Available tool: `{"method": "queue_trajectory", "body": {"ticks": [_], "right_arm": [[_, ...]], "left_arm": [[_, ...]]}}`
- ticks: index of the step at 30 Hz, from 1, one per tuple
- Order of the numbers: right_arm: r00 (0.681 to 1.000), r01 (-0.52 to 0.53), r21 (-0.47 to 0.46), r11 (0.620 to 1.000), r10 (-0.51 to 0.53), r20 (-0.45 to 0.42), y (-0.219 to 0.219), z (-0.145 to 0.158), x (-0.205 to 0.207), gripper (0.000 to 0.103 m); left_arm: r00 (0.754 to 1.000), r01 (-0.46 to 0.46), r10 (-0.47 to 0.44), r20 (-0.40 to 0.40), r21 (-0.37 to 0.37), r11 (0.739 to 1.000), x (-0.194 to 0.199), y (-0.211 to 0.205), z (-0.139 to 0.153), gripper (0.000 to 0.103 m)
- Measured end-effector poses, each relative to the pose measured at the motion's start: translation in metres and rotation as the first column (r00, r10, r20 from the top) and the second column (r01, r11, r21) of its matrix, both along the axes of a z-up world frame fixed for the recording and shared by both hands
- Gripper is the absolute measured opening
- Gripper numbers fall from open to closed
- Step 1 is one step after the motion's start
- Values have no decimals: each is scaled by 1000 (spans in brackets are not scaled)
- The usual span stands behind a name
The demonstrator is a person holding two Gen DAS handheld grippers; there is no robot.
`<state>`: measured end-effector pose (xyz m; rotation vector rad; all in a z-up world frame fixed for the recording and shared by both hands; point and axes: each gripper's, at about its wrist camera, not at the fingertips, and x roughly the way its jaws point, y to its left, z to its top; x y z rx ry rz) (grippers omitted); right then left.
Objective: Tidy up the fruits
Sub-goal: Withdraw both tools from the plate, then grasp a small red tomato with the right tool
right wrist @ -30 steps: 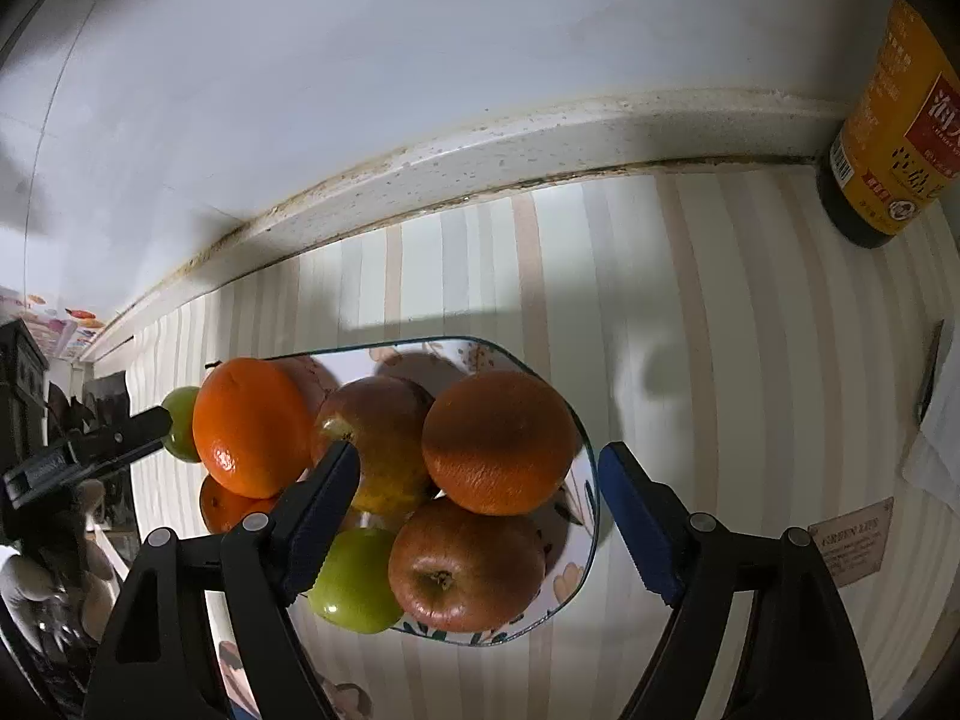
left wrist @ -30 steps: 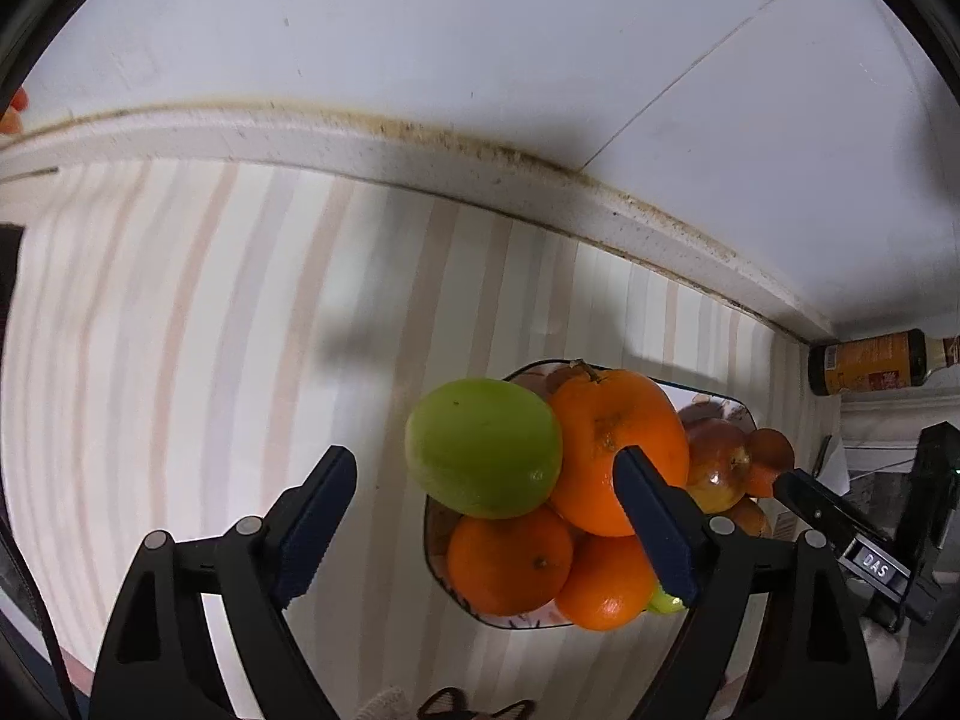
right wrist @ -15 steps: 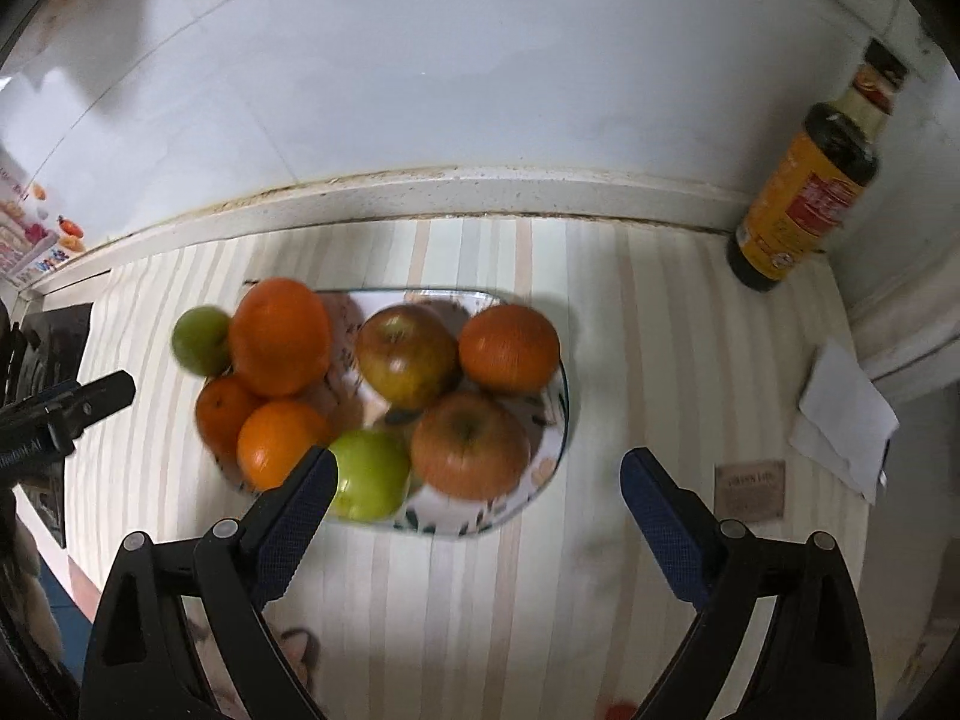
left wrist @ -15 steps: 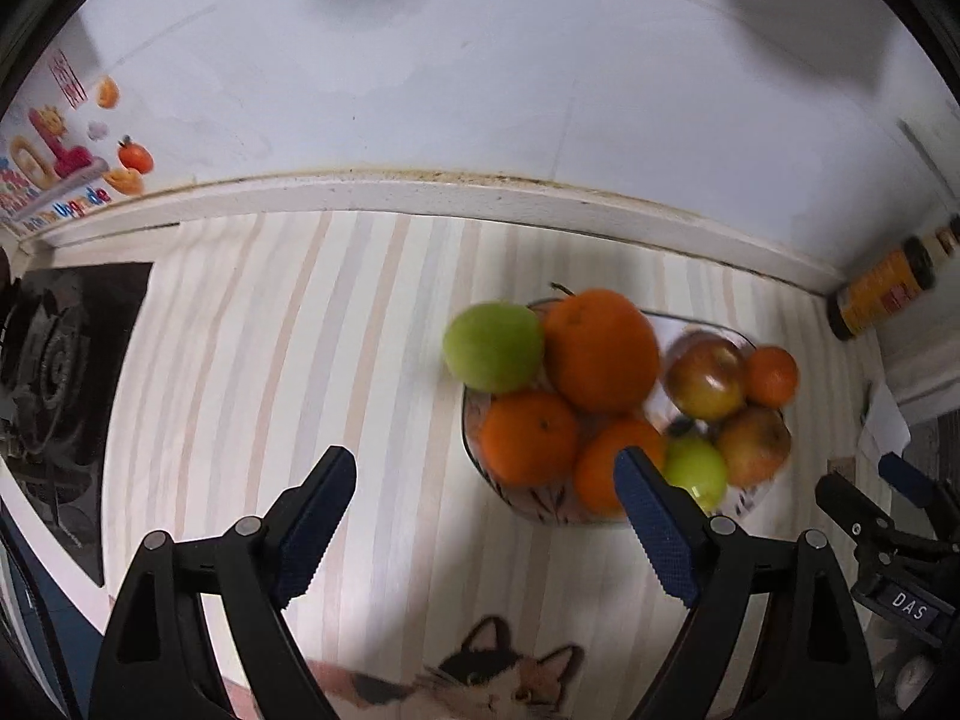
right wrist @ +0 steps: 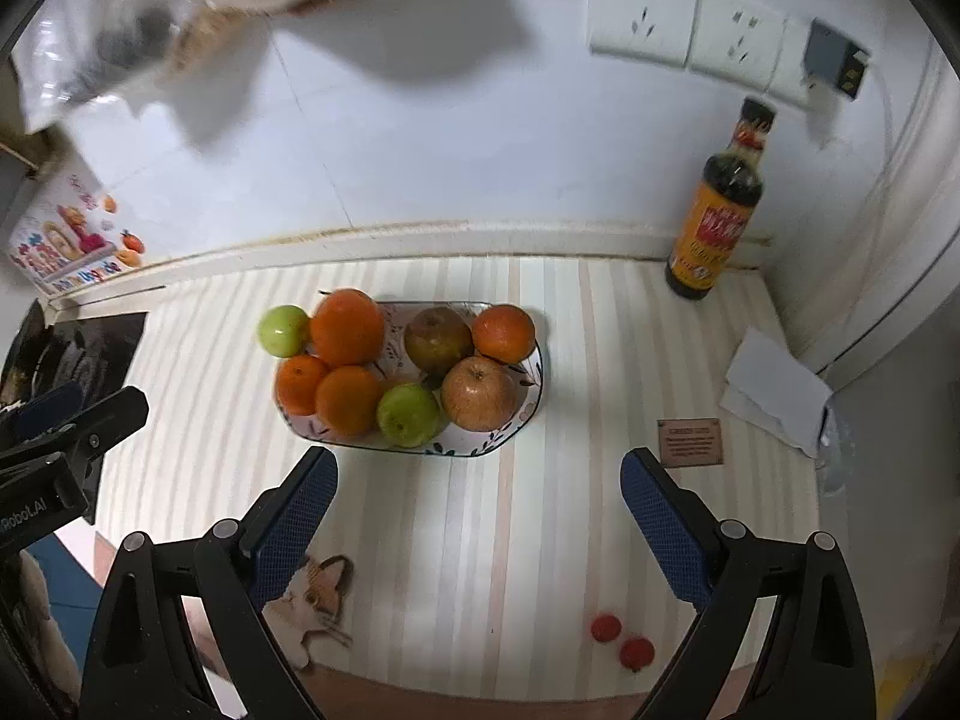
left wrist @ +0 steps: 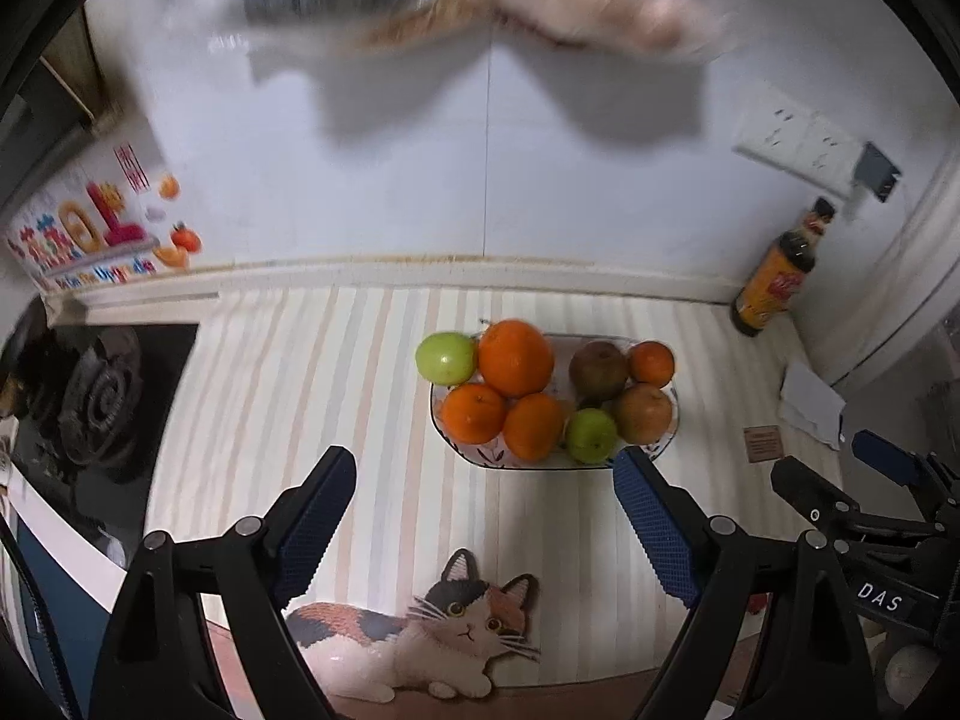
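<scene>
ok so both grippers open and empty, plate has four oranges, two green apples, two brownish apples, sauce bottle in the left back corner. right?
Not quite: the sauce bottle stands in the right back corner, as the right wrist view shows. The rest holds: left gripper and right gripper open and empty; the plate carries four oranges, two green apples, two brownish apples.

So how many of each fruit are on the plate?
Oranges: 4
Green apples: 2
Brownish-red apples: 2
Total on the plate: 8
</scene>
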<state>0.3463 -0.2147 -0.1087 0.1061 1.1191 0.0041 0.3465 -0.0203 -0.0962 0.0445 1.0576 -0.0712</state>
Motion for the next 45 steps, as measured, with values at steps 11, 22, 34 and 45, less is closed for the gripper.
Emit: {"method": "queue_trajectory", "body": {"ticks": [11, 22, 34, 45], "right_arm": [[990, -9, -5, 1000, 10, 140, 13, 87, -63, 97], [979, -33, -3, 999, 33, 203, 23, 133, -96, 97], [982, -21, 22, 1000, 16, 188, 14, 128, -96, 97], [990, 37, 122, 992, -52, 128, -19, 92, -83, 97]], "left_arm": [[997, 42, -39, 72, -29, 999, -53, -3, 53, 88], [994, 54, -49, 101, -48, 997, -82, 0, 77, 88], [994, 48, -44, 98, -44, 998, -84, -1, 76, 88], [996, 90, -89, 30, -34, 995, -69, -21, 42, 103]]}}
